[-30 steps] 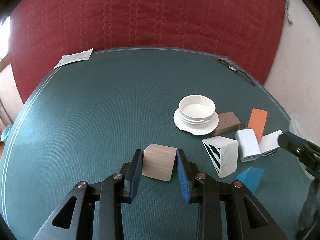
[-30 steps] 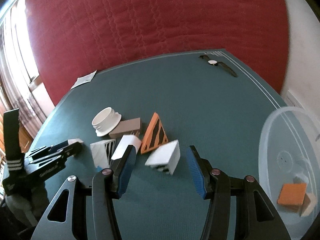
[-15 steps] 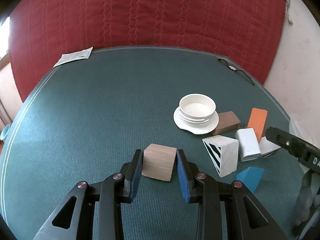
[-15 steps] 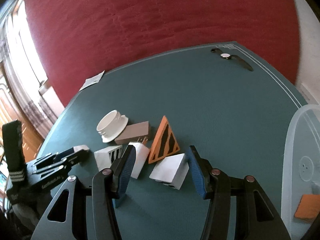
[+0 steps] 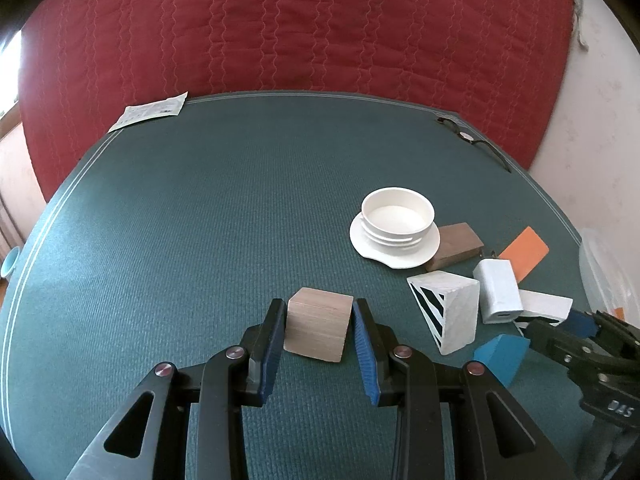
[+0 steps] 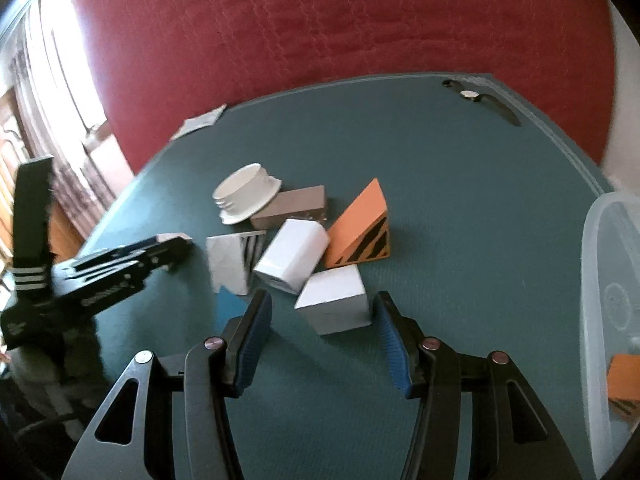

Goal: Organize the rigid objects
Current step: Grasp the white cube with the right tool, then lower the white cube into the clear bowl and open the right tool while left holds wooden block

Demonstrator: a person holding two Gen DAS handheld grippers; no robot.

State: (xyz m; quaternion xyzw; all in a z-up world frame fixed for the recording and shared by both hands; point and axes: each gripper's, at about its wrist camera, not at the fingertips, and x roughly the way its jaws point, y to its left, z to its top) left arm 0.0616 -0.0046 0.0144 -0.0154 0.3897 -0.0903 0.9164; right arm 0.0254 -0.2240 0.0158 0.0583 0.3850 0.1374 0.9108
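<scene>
My left gripper is shut on a light wooden cube that rests on the green table mat. In the right wrist view it shows at the left. My right gripper stands open low over the mat. A white block lies between its fingers, close to the right pad, with a gap on the left side. Just beyond lie a white charger, an orange striped wedge, a white striped wedge and a blue block.
A white ribbed lid and a brown block sit behind the cluster. A clear plastic tub at the right holds an orange block. A wristwatch and a paper packet lie at the far edge.
My right gripper has sunk and moved in toward the cluster, so the white block now sits between its fingers. The left gripper and its cube have stayed still.
</scene>
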